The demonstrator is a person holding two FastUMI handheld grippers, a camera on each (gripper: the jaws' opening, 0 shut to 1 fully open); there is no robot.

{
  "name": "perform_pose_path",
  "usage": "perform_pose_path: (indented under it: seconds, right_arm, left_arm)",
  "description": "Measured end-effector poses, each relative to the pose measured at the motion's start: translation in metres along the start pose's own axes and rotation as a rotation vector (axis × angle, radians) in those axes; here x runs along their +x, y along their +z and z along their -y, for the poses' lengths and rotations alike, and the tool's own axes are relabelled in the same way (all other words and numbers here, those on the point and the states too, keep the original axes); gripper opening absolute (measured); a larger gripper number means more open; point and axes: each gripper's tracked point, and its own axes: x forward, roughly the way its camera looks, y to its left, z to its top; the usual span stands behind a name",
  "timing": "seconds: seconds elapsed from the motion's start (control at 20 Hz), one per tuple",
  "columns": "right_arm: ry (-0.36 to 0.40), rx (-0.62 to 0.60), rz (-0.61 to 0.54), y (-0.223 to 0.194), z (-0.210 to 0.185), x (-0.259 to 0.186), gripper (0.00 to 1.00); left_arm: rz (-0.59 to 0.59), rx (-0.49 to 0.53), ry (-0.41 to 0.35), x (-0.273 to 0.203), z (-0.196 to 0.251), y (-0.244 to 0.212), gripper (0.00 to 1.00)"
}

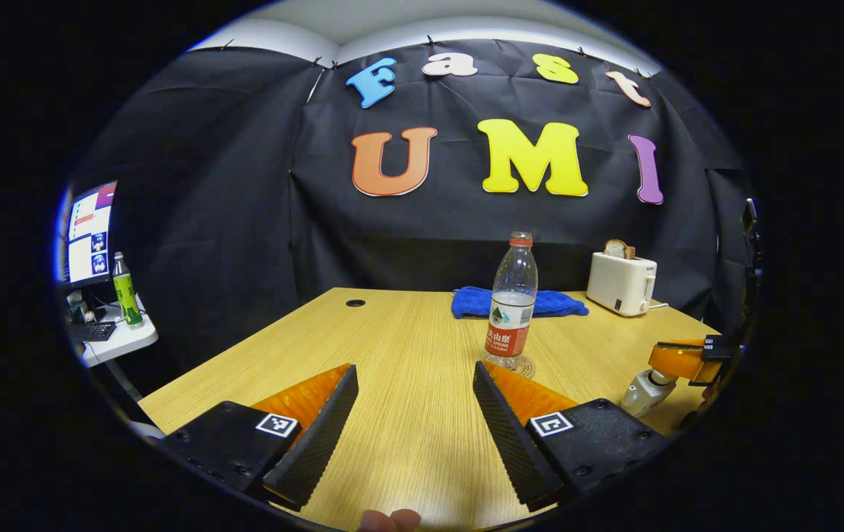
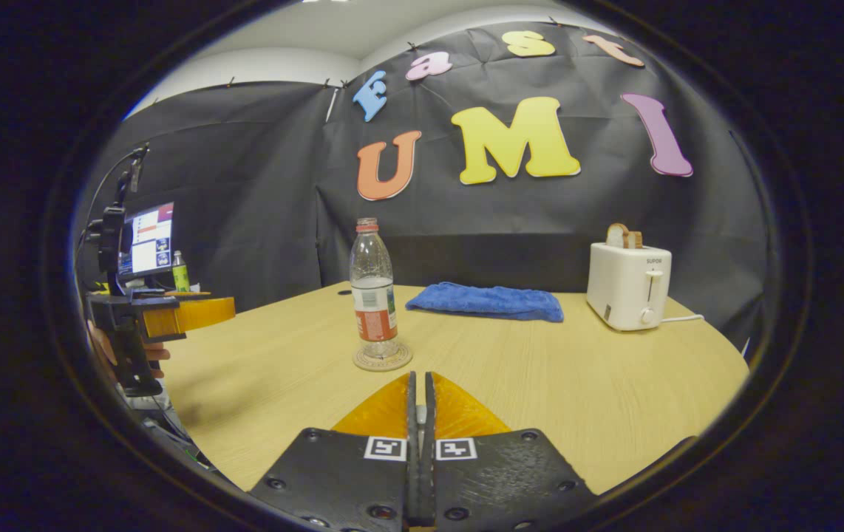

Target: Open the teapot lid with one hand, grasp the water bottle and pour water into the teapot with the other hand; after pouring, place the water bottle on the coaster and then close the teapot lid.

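A: What takes up most of the frame?

B: The wooden desk (image 2: 540, 384) across the lower half of the right gripper view. At its far edge, right of centre, lies a folded blue towel (image 2: 487, 301); a white toaster (image 2: 629, 287) with a slice of bread in it stands further right.

A: And the water bottle?

B: The water bottle (image 2: 372, 292) stands upright on the round coaster (image 2: 382, 357), left of centre, its cap on (about half full).

A: The claws?

B: The left claw (image 1: 414, 403) is spread wide at the bottom of the left gripper view, nothing between its fingers. The right claw (image 2: 420, 403) is pressed together, holding nothing, low in the right gripper view.
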Motion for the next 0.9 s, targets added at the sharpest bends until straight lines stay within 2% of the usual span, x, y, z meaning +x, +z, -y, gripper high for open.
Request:
perform_pose_path:
  seconds: [0.35,0.4,0.45,0.55,0.6,0.65,0.75,0.8,0.9]
  right_arm:
    - [-0.008,0.002,-0.005,-0.009,0.003,0.005,0.0]
    - [-0.013,-0.009,-0.003,-0.009,0.003,0.005,0.07]
    - [-0.014,-0.007,0.005,-0.006,0.004,0.004,0.1]
    - [-0.034,0.005,0.039,0.006,0.007,-0.001,0.27]
    - [-0.057,0.013,0.063,0.016,0.011,-0.005,0.4]
    - [-0.077,0.027,0.087,0.026,0.015,-0.009,0.48]
    - [-0.14,0.05,0.118,0.042,0.029,-0.022,0.84]
    - [-0.168,0.061,0.139,0.054,0.036,-0.031,0.96]
    - [-0.222,0.049,0.178,0.076,0.054,-0.057,0.96]
  left_arm:
    - [0.01,0.014,-0.007,-0.004,0.01,0.005,0.98]
    - [0.016,0.011,-0.01,-0.006,0.013,0.007,0.98]
    - [0.024,0.011,-0.012,-0.008,0.016,0.011,0.98]
    - [0.046,0.017,-0.011,-0.012,0.024,0.019,0.98]
    - [0.055,0.018,-0.001,-0.014,0.027,0.024,0.98]
    - [0.062,0.018,0.01,-0.017,0.031,0.029,0.98]
    - [0.089,0.016,0.01,-0.026,0.045,0.042,0.98]
    - [0.109,0.019,0.005,-0.03,0.053,0.05,0.98]
    - [0.148,0.037,0.01,-0.038,0.068,0.064,0.98]
